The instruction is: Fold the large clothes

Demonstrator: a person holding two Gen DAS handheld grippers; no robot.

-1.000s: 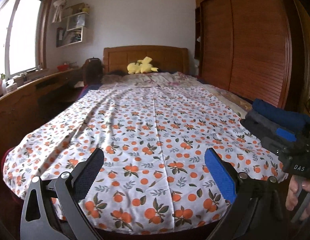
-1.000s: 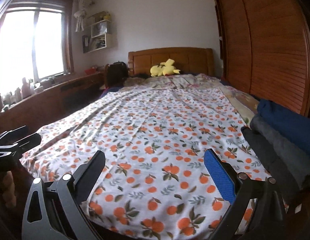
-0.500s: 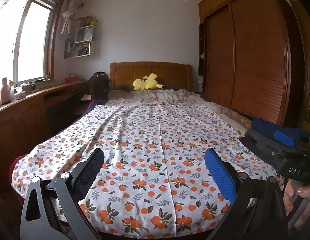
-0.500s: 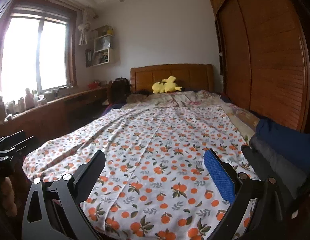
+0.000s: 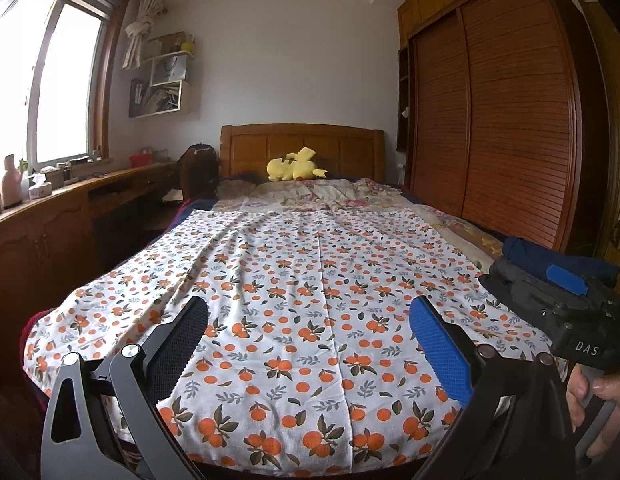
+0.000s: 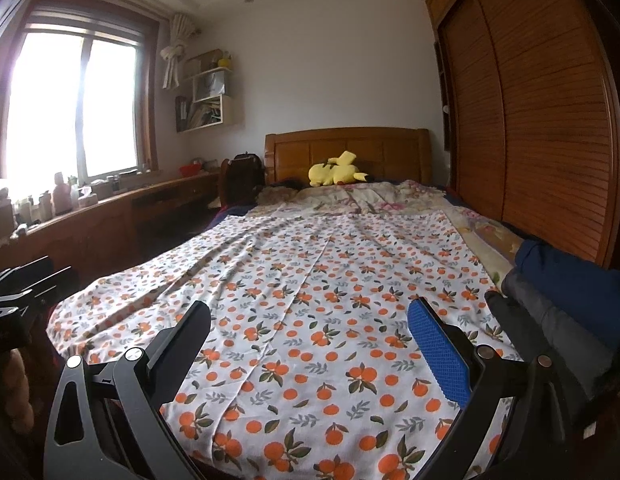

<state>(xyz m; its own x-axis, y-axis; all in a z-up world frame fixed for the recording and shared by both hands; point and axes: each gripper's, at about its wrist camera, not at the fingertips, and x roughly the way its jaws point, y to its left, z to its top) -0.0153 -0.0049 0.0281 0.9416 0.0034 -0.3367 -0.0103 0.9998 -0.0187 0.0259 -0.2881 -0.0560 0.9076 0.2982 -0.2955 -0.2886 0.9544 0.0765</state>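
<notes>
Both hand-held grippers are wide open and holding nothing: the left hand-held gripper (image 5: 308, 346) and the right hand-held gripper (image 6: 308, 346) hang over the foot of the bed (image 5: 302, 142). The orange-print cloth (image 5: 310, 280) is spread flat across the mattress. Folded dark clothes (image 6: 570, 292) are stacked at the bed's right edge, with a yellow plush (image 5: 296, 166) up by the headboard.

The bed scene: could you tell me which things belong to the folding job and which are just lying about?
For the job:
orange-print cloth
left gripper, open
right gripper, open

Lying about:
yellow plush toy
dark folded clothes
pink bottle
</notes>
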